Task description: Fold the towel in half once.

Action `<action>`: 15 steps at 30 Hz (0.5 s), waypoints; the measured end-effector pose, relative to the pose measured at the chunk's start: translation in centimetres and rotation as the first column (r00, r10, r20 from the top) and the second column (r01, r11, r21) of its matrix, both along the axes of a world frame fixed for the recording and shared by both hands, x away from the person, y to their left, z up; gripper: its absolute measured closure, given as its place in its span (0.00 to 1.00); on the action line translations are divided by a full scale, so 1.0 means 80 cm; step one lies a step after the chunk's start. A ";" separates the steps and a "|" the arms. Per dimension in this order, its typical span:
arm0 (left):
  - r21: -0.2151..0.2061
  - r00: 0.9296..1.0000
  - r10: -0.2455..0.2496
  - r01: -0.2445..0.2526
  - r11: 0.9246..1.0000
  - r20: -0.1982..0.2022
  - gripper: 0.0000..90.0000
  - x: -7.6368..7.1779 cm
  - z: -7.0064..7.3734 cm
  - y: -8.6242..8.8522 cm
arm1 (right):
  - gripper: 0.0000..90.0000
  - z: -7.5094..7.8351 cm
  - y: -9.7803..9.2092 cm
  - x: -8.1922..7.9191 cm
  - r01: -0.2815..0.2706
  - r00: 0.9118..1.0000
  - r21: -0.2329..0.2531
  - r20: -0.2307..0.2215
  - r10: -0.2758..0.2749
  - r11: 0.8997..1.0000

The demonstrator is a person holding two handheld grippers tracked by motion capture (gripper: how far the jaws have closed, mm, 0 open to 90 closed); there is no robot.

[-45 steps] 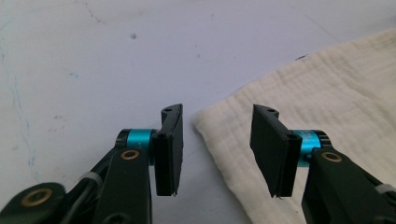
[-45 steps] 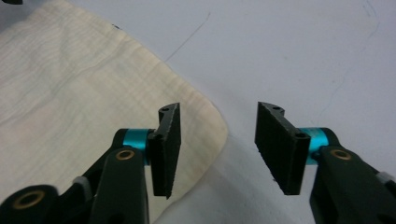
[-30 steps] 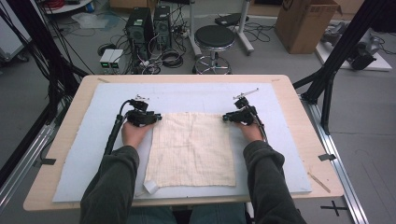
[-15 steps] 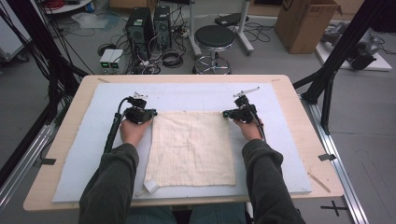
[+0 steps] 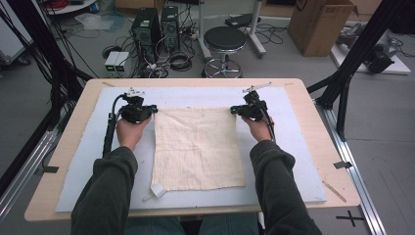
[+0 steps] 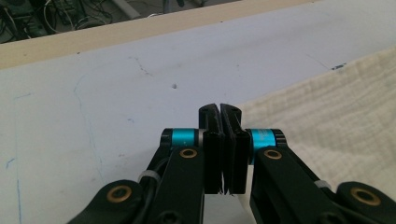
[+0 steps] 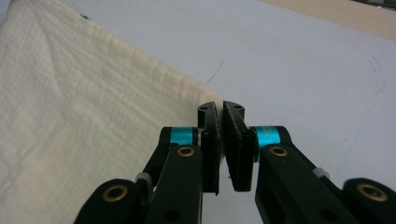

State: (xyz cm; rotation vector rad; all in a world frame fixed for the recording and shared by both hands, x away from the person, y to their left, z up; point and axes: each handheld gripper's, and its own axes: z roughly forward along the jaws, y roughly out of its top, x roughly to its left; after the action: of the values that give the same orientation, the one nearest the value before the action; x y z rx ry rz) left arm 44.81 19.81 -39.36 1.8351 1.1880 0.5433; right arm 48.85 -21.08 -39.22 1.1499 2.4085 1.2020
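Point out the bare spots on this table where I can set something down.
Free: the pad's strip right of the cloth, the strip left of the left gripper, and the band between the cloth's far edge and the table's far rim. Crowded: the cloth's far corners, where the left and right gripper sit.

**Both grippers held low, jaws pressed together**

Two forearms in dark green sleeves are extended forward, roughly parallel and well apart. The left gripper (image 5: 152,108) is gripped in the left hand (image 5: 129,131), and its jaws are turned inward towards the right gripper (image 5: 234,110), which is held in the right hand (image 5: 257,128) with its jaws turned back towards the left one. In the left gripper view the jaws are seen pressed together; in the right gripper view a thin gap is left near the base.
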 end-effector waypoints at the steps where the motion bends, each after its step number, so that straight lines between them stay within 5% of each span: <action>1: -0.003 1.000 -0.012 0.012 1.000 0.002 0.97 -0.001 0.001 -0.002 | 0.95 0.001 -0.001 -0.001 0.000 1.000 -0.003 -0.004 0.000 1.000; 15: -0.002 0.994 -0.101 0.101 0.995 0.047 0.97 -0.043 0.012 0.000 | 0.95 0.017 -0.022 -0.034 -0.054 0.998 0.064 0.036 0.052 0.997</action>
State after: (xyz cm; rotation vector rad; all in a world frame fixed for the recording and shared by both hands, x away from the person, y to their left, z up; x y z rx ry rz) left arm 41.35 19.80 -38.38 1.8578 1.0581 0.5238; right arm 46.12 -22.87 -37.87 1.0812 2.4056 1.3138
